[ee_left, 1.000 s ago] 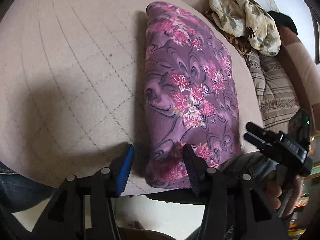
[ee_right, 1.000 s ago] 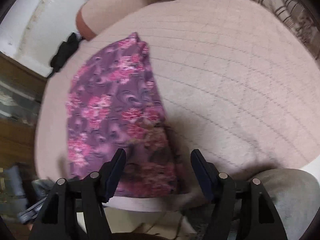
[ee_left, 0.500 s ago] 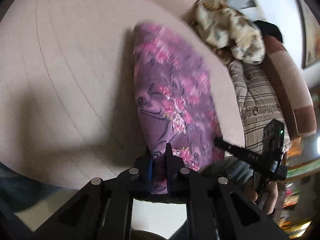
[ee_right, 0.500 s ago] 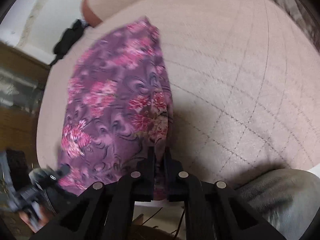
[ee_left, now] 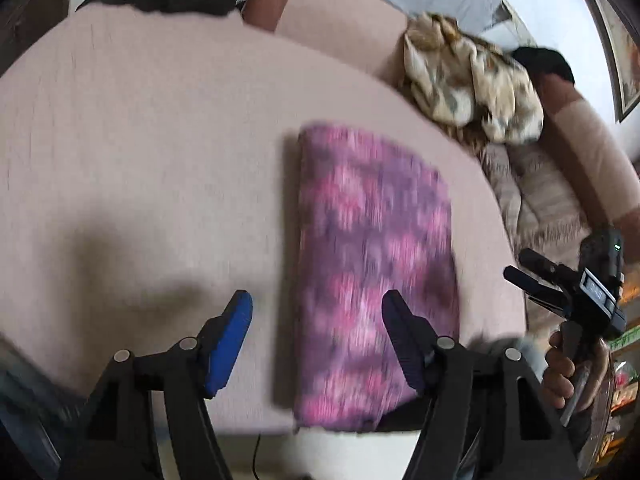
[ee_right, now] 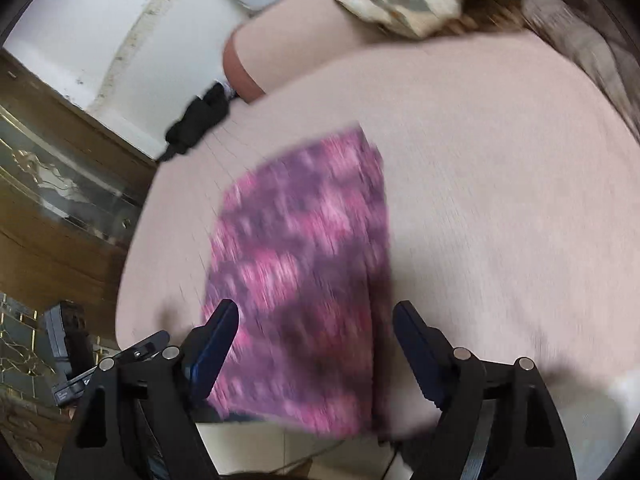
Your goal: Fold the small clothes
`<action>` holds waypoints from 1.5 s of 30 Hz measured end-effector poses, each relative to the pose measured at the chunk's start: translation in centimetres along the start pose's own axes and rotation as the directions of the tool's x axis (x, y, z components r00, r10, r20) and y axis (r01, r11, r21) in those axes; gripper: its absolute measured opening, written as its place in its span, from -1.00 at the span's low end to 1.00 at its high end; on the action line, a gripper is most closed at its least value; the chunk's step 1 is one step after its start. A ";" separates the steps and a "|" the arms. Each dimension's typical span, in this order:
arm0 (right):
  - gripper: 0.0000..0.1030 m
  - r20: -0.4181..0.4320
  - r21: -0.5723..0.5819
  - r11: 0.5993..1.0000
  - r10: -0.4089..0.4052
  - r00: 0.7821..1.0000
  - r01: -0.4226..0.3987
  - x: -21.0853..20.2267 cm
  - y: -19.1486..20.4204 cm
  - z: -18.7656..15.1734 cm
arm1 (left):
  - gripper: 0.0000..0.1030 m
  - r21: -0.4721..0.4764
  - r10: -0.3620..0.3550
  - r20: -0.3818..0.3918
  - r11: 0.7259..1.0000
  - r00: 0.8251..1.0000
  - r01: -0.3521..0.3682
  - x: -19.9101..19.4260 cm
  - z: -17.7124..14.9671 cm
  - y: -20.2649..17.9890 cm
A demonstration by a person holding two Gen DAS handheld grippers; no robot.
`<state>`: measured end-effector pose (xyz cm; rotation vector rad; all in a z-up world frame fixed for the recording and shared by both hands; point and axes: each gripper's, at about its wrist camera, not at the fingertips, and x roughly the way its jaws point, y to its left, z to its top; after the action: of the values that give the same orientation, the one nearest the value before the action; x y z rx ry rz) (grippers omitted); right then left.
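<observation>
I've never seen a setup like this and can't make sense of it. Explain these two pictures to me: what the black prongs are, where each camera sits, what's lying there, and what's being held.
There is no robot here. A person holds a hand-held gripper in each hand, and each carries a fisheye camera looking forward along its two fingers.

One picture comes from the left hand-held gripper, the other from the right hand-held gripper. The black prongs at the bottom of each picture are the gripper's own fingers. Both stand open and hold nothing.

Between them lies a folded purple cloth with pink flowers, flat on a beige quilted cushion. Behind it sits a crumpled cream floral cloth. Both pictures are blurred by motion.

In the left view, the right hand holding the other gripper shows at the edge.
</observation>
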<state>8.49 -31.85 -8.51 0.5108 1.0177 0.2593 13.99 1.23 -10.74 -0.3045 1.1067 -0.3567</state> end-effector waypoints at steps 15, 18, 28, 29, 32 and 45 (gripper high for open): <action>0.11 -0.169 0.133 0.991 0.033 0.985 -0.011 14.4 -5.5 7.8 | 0.12 -0.270 -0.153 -0.100 0.955 0.983 0.122 14.1 10.5 2.7; -0.35 -0.185 0.128 0.992 0.038 0.982 -0.015 15.4 -5.5 8.1 | -0.46 -0.323 -0.244 -0.097 0.925 0.965 0.201 14.6 10.4 3.2; -0.51 -0.087 -0.077 0.995 0.049 0.995 -0.056 14.0 4.1 13.5 | -0.55 -0.202 -0.229 0.023 0.952 0.973 0.229 5.1 17.3 3.2; -0.51 -0.090 -0.085 0.994 0.063 0.994 -0.071 14.8 4.9 14.6 | -0.55 -0.202 -0.224 0.036 0.953 0.974 0.226 4.7 18.3 3.9; -0.52 -0.102 -0.093 0.991 0.088 0.991 -0.098 18.2 6.7 17.9 | -0.54 -0.213 -0.198 0.052 0.956 0.979 0.204 4.4 21.4 6.0; 0.17 -0.095 -0.070 0.997 -0.043 0.995 0.036 21.4 6.4 14.6 | -0.07 -0.286 -0.073 -0.014 0.956 0.997 0.066 7.8 17.5 11.0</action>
<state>32.15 -21.22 -14.92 0.4188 1.1083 0.2851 34.39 8.91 -14.24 -0.5970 1.1742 -0.2625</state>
